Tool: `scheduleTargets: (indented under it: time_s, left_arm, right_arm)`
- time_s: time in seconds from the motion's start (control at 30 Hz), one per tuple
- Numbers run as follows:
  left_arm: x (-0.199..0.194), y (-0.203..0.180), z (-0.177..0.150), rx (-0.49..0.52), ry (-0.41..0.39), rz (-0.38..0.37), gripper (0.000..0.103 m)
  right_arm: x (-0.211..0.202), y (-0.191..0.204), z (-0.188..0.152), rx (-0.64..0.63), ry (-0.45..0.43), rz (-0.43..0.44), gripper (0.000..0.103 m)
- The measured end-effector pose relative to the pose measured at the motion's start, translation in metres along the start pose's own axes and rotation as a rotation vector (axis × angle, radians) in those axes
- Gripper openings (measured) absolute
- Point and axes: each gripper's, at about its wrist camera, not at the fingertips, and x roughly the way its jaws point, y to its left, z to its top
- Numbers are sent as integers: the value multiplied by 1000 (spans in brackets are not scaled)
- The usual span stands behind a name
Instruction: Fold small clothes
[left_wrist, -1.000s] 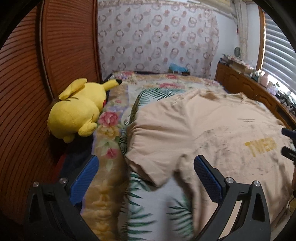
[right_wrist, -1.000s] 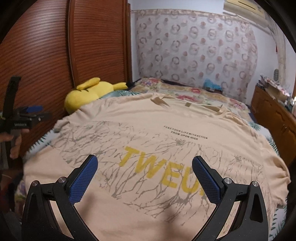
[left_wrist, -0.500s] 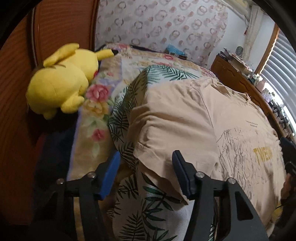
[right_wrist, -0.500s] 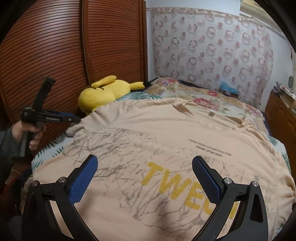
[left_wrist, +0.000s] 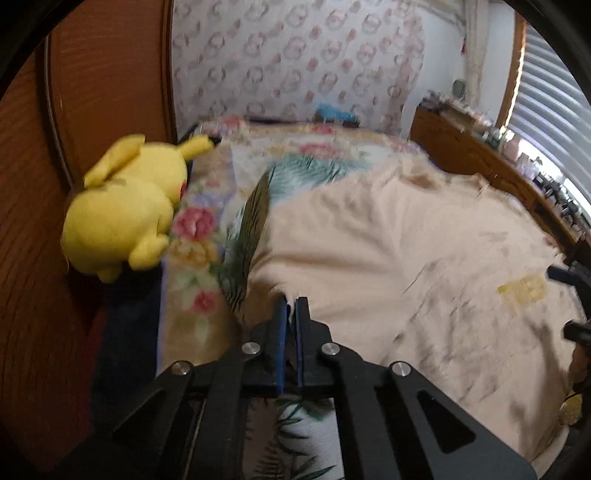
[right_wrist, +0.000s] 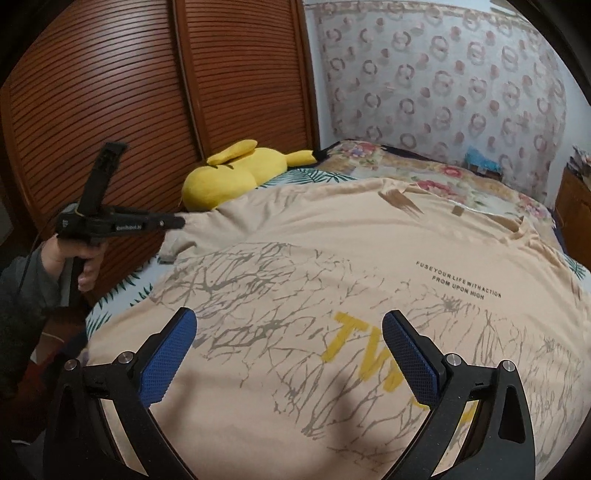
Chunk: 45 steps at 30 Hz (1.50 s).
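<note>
Sleeve (left_wrist: 295, 254) of shirt (right_wrist: 332, 266) flat on bed (left_wrist: 195, 236), now pinched in left tongs (left_wrist: 291, 308), wide apart a second ago; right tongs (right_wrist: 288, 354) spread and empty above print, so first fold likely starting.

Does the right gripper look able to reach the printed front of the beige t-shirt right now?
Probably yes: the right gripper is open directly above the beige t-shirt, with nothing between.
</note>
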Motion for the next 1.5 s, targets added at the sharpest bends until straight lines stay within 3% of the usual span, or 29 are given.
scheduleTargets:
  time_s: [0.33,0.5,0.63,0.8,0.97,1.33,1.5]
  left_arm:
    - [-17,-75,51,113,-77,-135,0]
    - [-18,-124,54,182,-78,-213,0]
    - [-19,-137,50,200,-69,-206,3]
    - [-29,-128,40,191,-92,-150,10]
    - [-33,-108,19,159,-98,-102,20]
    - [12,-58,-29,92,40,7,21]
    - [24,-51,-38,79,76,27,21]
  right_arm:
    - [-28,-27,-4,37,-51,-78,102]
    - [-45,-50,-9,85,-71,-119,102]
    - [-54,-63,-14,106,-78,-139,102]
    - [-54,-69,-17,113,-65,-152,99]
    - [-47,-63,-11,85,-47,-106,93]
    - [0,-23,29,-93,23,-12,74]
    - [37,-4,41,-148,80,69,56]
